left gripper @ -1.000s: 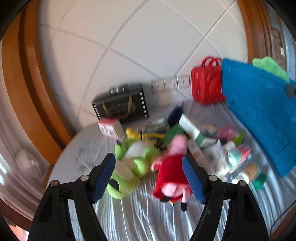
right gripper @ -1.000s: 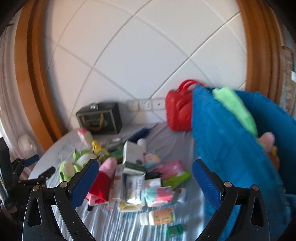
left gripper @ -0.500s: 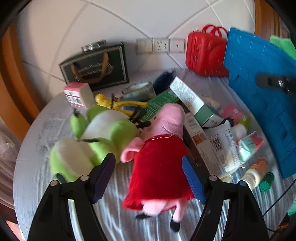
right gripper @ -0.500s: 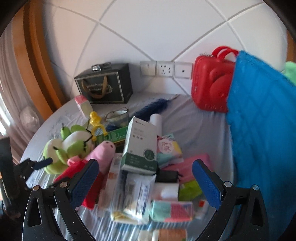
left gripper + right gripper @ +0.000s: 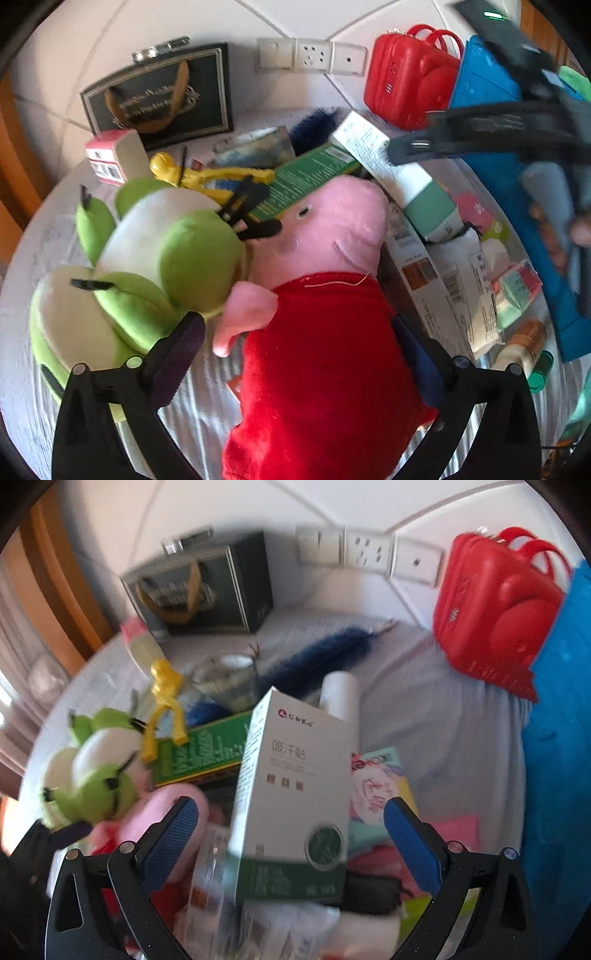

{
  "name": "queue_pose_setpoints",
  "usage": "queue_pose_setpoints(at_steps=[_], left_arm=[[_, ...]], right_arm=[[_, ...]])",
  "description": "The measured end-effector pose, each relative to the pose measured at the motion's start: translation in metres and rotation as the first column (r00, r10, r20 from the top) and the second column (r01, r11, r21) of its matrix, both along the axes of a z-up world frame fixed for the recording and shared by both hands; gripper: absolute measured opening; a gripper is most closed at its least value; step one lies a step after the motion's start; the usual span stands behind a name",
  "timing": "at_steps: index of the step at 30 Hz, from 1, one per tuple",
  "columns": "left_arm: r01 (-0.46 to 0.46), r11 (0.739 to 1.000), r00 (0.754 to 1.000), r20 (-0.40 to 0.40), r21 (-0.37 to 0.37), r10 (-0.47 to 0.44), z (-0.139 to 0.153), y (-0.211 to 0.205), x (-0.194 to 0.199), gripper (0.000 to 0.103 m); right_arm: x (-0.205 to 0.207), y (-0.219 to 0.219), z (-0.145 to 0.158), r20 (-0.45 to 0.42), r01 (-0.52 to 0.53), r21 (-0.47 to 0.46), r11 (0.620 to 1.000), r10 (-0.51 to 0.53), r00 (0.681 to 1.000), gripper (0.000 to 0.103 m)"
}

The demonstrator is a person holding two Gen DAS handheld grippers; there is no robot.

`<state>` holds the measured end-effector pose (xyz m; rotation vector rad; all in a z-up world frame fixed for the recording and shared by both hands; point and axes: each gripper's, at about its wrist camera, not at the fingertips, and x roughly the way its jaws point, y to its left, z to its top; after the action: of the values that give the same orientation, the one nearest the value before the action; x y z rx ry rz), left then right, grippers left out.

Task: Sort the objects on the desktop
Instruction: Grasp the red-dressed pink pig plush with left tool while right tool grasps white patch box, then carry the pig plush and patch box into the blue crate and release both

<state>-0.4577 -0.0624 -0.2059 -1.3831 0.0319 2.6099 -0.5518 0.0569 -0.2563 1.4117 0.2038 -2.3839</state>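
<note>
Cluttered table (image 5: 22,369), left gripper (image 5: 299,354) straddling pig plush (image 5: 325,354)

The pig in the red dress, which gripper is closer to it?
Left. The left gripper has its open fingers on either side of the pig; the right gripper is over the white-and-green box beside it.
</note>
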Motion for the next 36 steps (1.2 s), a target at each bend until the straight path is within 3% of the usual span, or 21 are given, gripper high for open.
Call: queue_pose_setpoints(at_steps=[4, 5, 7, 13, 18, 36], left_arm=[[0.028, 0.999, 0.999, -0.016, -0.017, -0.028, 0.001, 0.003, 0.004, 0.102], [0.043, 0.999, 0.999, -0.012, -0.005, -0.043, 0.001, 0.003, 0.004, 0.099], [0.072, 0.997, 0.997, -0.002, 0.029, -0.072, 0.001, 0.004, 0.005, 0.078], [0.103, 0.994, 0.994, -0.028, 0.027, -0.102, 0.011, 0.008, 0.013, 0.057], [0.121, 0.992, 0.992, -0.028, 0.028, -0.121, 0.017, 0.002, 0.023, 0.052], [0.144, 0.989, 0.977, -0.162, 0.030, -0.137, 0.079, -0.003, 0.052, 0.050]], right_arm=[[-0.019, -0.011, -0.023, 0.033, 0.012, 0.091, 0.996, -0.015, 0.999, 0.102], [-0.025, -0.009, -0.030, 0.063, 0.029, 0.089, 0.996, -0.034, 0.997, 0.096], [-0.032, 0.000, -0.039, 0.106, 0.062, 0.049, 0.997, -0.067, 0.992, 0.083], [-0.016, 0.025, -0.033, 0.050, 0.069, 0.008, 0.998, -0.070, 0.996, 0.083], [-0.006, 0.054, -0.011, 0.036, 0.113, -0.098, 0.989, -0.110, 0.993, 0.083], [0.045, 0.049, 0.070, -0.097, 0.039, -0.223, 0.974, -0.061, 0.993, 0.083]])
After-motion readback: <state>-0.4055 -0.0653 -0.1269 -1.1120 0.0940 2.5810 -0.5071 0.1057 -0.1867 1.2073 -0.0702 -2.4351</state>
